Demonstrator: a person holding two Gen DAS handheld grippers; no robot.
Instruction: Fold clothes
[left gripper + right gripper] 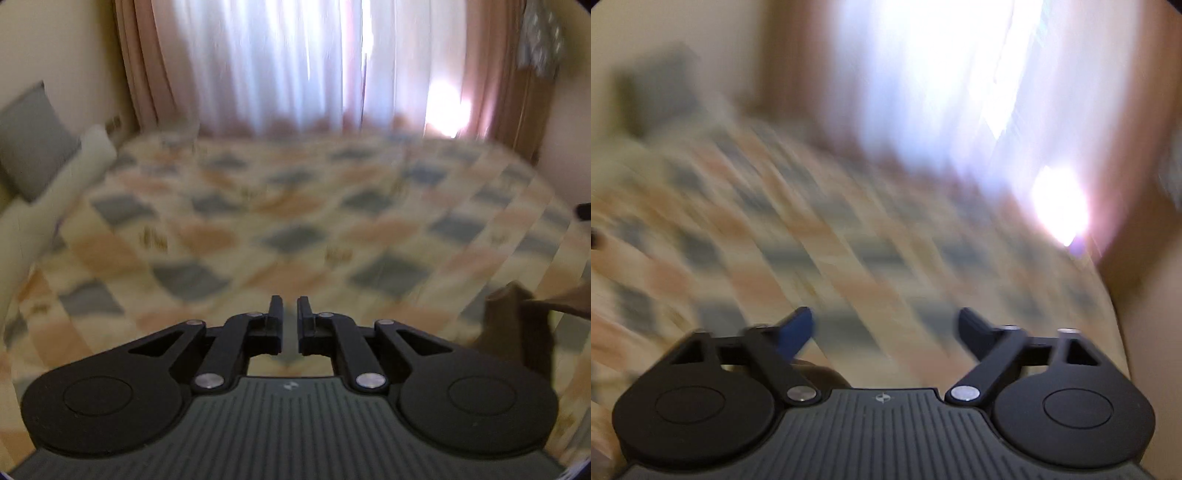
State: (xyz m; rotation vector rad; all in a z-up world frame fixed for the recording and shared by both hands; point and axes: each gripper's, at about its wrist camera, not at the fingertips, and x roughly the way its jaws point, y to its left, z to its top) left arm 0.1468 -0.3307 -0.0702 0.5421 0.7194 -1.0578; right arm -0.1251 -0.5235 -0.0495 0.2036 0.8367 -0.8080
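A brown garment (517,325) lies bunched at the right edge of the left wrist view, on the checked bedspread (295,221). My left gripper (290,306) hovers over the bed to the left of the garment, its fingers close together with a narrow gap and nothing between them. My right gripper (884,325) is open wide and empty above the bedspread (849,240). The right wrist view is heavily blurred, and a dark brown patch (820,373) shows under its left finger; I cannot tell what it is.
A grey pillow (33,144) and a white pillow (66,173) lie at the bed's left end. Pink and white curtains (295,66) hang behind the bed. A wooden piece of furniture (532,110) stands at the far right.
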